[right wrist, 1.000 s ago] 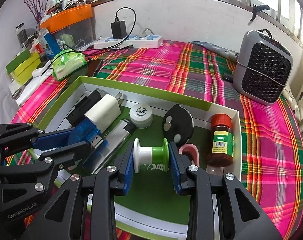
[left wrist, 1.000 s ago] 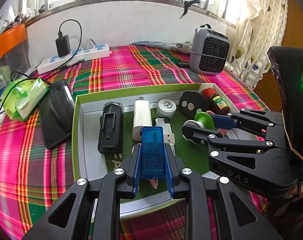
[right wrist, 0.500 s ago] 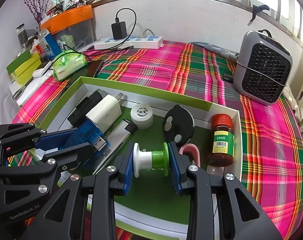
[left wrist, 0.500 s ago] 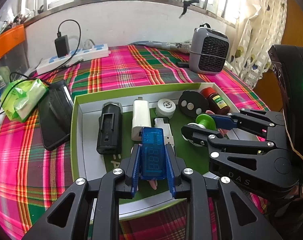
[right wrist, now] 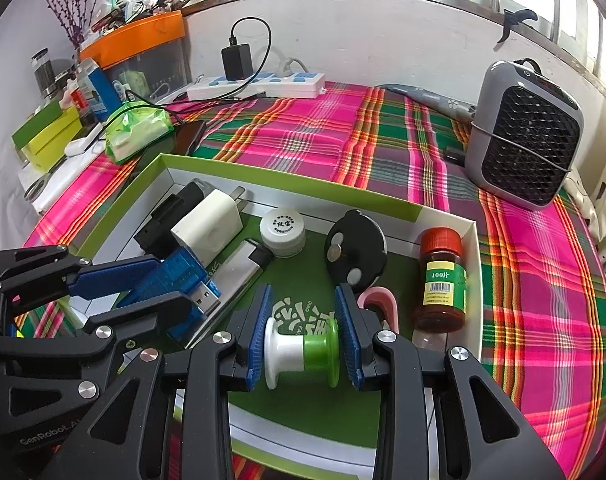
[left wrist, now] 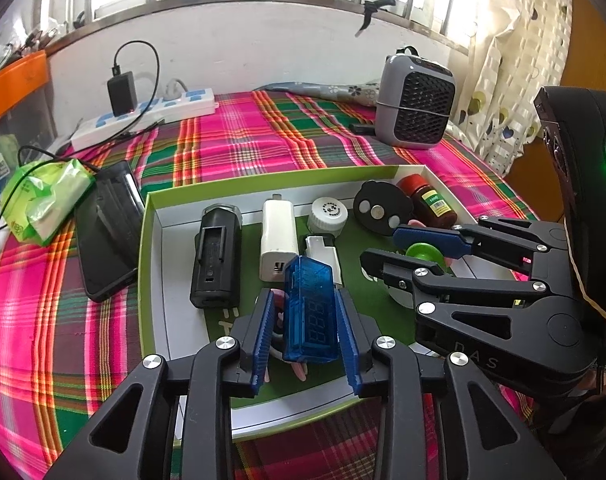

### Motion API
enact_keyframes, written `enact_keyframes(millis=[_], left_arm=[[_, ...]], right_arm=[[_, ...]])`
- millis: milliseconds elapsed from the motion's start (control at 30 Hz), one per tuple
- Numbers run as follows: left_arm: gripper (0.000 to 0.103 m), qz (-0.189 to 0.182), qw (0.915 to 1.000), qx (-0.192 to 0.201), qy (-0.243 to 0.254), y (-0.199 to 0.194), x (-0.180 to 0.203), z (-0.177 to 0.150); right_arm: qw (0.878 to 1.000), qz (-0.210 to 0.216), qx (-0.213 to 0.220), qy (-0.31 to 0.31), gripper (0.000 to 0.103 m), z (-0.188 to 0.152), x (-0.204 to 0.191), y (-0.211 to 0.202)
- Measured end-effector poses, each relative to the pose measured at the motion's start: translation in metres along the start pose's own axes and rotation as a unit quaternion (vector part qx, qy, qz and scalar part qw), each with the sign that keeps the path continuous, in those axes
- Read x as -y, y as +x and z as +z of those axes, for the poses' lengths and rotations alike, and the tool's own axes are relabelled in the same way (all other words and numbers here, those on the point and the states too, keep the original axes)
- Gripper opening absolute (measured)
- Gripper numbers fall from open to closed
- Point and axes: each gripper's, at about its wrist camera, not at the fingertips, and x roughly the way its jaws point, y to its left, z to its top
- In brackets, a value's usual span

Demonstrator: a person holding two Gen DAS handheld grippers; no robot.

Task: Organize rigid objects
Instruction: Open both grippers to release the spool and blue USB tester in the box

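Observation:
A green-rimmed box (left wrist: 263, 178) lies on the plaid cloth. In it are a black device (left wrist: 215, 256), a white charger (left wrist: 278, 236), a white cap (left wrist: 327, 214), a black disc (left wrist: 379, 208) and a brown bottle (left wrist: 429, 200). My left gripper (left wrist: 305, 320) is open around a blue USB meter (left wrist: 307, 288), which leans tilted with a gap on its left side. My right gripper (right wrist: 303, 332) is shut on a white-and-green spool (right wrist: 303, 350), low over the box's green floor. A pink piece (right wrist: 379, 300) lies just right of it.
A black phone (left wrist: 107, 224) and a green tissue pack (left wrist: 43, 196) lie left of the box. A power strip (left wrist: 151, 114) sits by the back wall and a grey heater (left wrist: 415, 104) at the back right. Boxes and bottles (right wrist: 63, 120) crowd the far left.
My left jaws have spread and let go of the blue meter, which now tilts between the pads. The right gripper has sunk a little with the spool.

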Motion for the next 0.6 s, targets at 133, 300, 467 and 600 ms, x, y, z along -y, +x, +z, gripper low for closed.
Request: enact_keyframes(millis=[133,300,467,600], left_arm=[[0.031,0.001,1.0,0.0,0.002,-0.0003,0.0007,-0.0002],[0.036,-0.001,1.0,0.0,0.005,-0.0017,0.003,-0.0016],[0.036,0.0,1.0,0.0,0.005,-0.0023,0.0023,-0.0021],[0.036,0.001,1.0,0.0,0.006,-0.0039,0.0029,-0.0027]], right_arm=[[1.0,0.001,0.002,0.001,0.034,-0.0006,0.0,-0.0014],[1.0,-0.002,0.005,0.003,0.034,-0.0015,0.0001,-0.0037],[1.0,-0.004,0.007,0.007,0.034,-0.0012,0.0022,-0.0052],[1.0,-0.003,0.008,0.008,0.043,-0.0013,0.0023,-0.0066]])
